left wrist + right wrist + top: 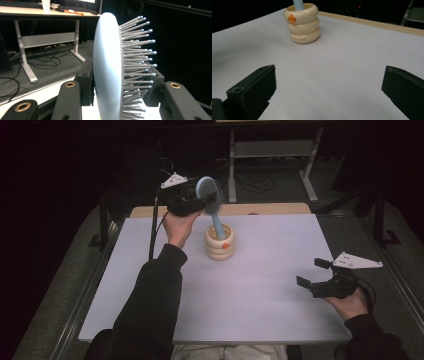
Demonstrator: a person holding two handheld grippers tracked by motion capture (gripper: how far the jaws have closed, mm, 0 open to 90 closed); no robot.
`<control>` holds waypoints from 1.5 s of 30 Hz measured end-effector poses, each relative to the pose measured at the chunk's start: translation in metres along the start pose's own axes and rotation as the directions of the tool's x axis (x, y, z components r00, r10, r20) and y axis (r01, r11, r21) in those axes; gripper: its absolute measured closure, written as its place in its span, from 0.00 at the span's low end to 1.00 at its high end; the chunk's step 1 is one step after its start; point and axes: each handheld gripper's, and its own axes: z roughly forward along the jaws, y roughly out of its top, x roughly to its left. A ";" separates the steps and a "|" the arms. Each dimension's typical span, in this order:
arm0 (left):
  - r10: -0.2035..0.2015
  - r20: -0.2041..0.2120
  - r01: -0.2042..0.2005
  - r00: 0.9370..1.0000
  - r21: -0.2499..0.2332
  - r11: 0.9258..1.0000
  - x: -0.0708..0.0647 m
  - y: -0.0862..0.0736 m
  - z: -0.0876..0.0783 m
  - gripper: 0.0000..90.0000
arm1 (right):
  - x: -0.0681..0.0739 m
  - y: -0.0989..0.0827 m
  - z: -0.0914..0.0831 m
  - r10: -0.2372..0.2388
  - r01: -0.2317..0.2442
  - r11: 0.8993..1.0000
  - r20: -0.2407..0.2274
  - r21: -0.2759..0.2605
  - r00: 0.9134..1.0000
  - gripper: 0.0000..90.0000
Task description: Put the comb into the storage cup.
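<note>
A light blue hairbrush [210, 194] stands with its handle [218, 226] down in a cream holder [220, 245] made of three stacked rings with an orange duck beak. My left gripper [199, 197], held high at the back of the table, is shut on the brush head. In the left gripper view the jaws press the head [107, 67] from its smooth back and from its bristle side. My right gripper [312, 272] hovers open near the table's right edge with nothing between its jaws. The right gripper view has the holder [304, 27] and brush handle [298, 4] far ahead of the right gripper [329, 90].
The holder stands on a white table sheet [260, 295] with a wooden strip [280, 209] along the back edge. Behind the table are a grey desk frame [270, 150] and loose cables on the floor [47, 60]. A cup [46, 4] stands on that desk.
</note>
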 end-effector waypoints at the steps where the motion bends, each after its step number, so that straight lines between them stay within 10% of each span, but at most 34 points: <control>1: -0.002 0.003 0.002 1.000 -0.002 1.000 0.001 -0.002 0.000 0.58 | 0.001 -0.001 0.000 -0.002 0.002 1.000 -0.001 0.004 1.000 0.00; 35: -0.071 0.003 0.071 0.997 0.002 0.997 0.011 -0.042 0.010 0.57 | 0.006 -0.013 0.003 -0.018 0.018 0.998 -0.008 0.053 1.000 0.00; 45: -0.166 -0.009 0.166 0.986 -0.003 0.986 0.023 -0.061 0.014 0.57 | 0.004 -0.014 0.001 -0.005 0.006 0.999 -0.003 0.036 1.000 0.00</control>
